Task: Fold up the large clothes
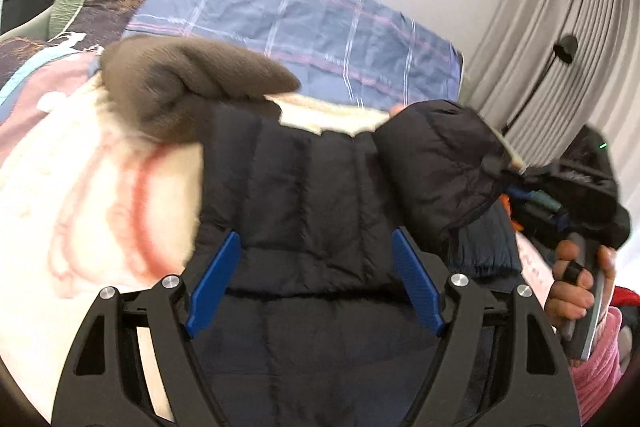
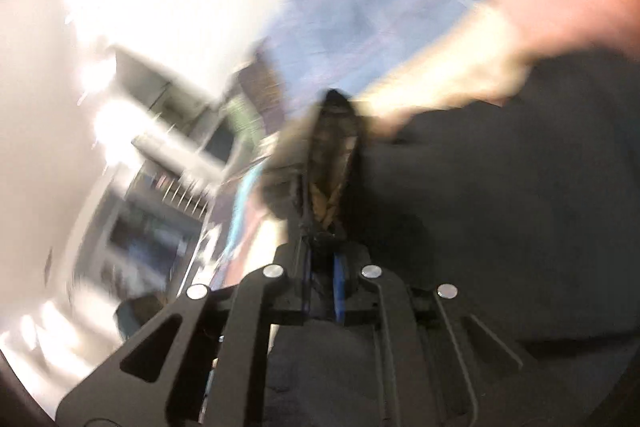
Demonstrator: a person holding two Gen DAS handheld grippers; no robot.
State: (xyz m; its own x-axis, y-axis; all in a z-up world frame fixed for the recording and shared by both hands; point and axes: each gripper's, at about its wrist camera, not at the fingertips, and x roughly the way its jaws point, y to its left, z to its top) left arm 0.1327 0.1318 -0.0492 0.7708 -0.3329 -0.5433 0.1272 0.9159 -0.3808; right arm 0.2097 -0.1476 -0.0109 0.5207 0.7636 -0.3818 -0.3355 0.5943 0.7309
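Note:
A dark navy puffer jacket [image 1: 312, 187] with a cream fleece lining [image 1: 332, 117] and a brown fur hood trim [image 1: 180, 83] lies on the bed. My left gripper [image 1: 316, 279] is open just above the jacket's back, blue pads on either side, holding nothing. My right gripper [image 1: 516, 167] shows at the right of the left wrist view, held in a hand [image 1: 576, 283], pinching a fold of the jacket's sleeve [image 1: 444, 163]. The right wrist view is heavily blurred; there my right gripper [image 2: 324, 219] is shut on dark jacket fabric [image 2: 500, 187].
The bed has a blue plaid sheet [image 1: 300, 15] and a white and pink blanket [image 1: 80, 187] at the left. Grey curtains [image 1: 560, 7] and a black floor lamp [image 1: 564, 47] stand at the right. Pink cloth [image 1: 596, 379] lies at the lower right.

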